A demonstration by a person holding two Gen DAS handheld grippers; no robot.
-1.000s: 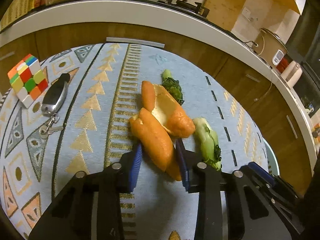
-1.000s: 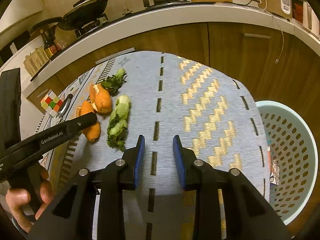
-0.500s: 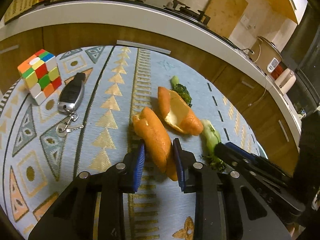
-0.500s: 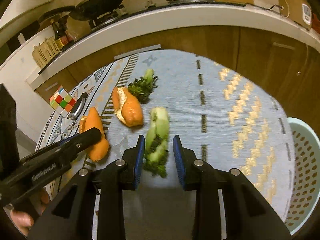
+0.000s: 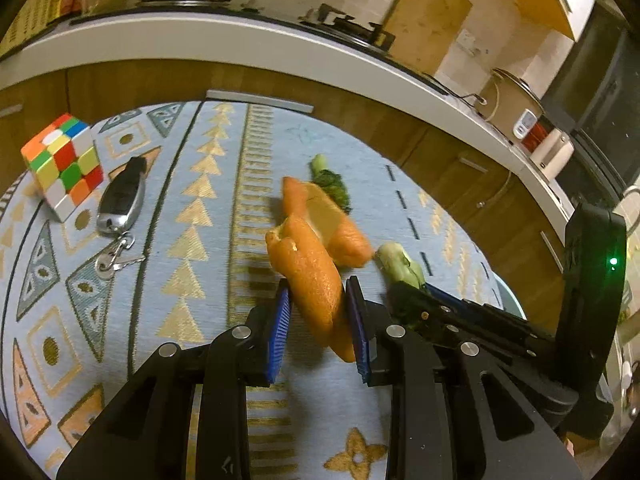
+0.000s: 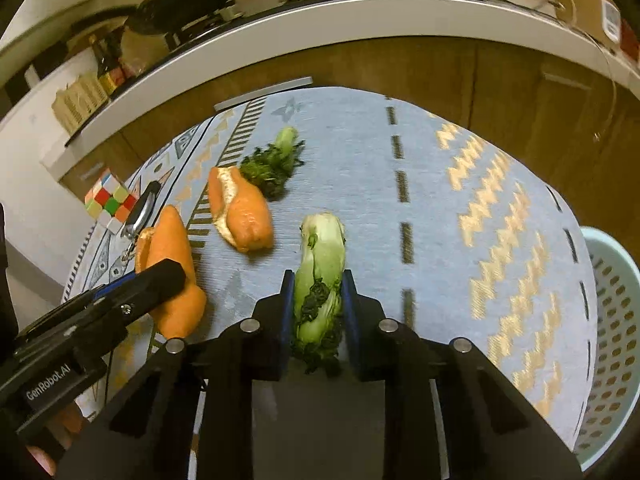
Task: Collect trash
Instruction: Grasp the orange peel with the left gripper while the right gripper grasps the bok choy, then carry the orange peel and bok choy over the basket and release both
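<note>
My left gripper [image 5: 318,322] is closed on 1 long piece of orange peel [image 5: 310,280]. Its 2 blue pads press the peel from both sides, and the peel sticks out far past them over the patterned cloth [image 5: 200,208] on the worktop. A second piece of orange peel [image 5: 340,232] lies just behind the first one, with its pale inside facing up. A small green leafy bit [image 5: 330,182] lies at the far end of that second peel, touching it.

My right gripper [image 6: 316,304] has just been closing, and its pads now squeeze a bok choy [image 6: 320,272]. The pale stem end points away from me and the dark wilted leaves hang down near me, between the fingers. From the left camera I see this bok choy to the right of the peels, with the right gripper's black fingers on it.

A light blue basket [image 6: 612,320] with many holes stands at the right edge of the worktop, well apart from the peels. I cannot tell what is in it.

On the left side of the cloth there is a colourful puzzle cube [image 5: 64,164]. A black and silver car key [image 5: 122,200] with a small ring of keys lies just beside it. Behind the worktop runs a brown wooden cabinet [image 5: 360,120] with a white counter top [image 5: 280,52].
</note>
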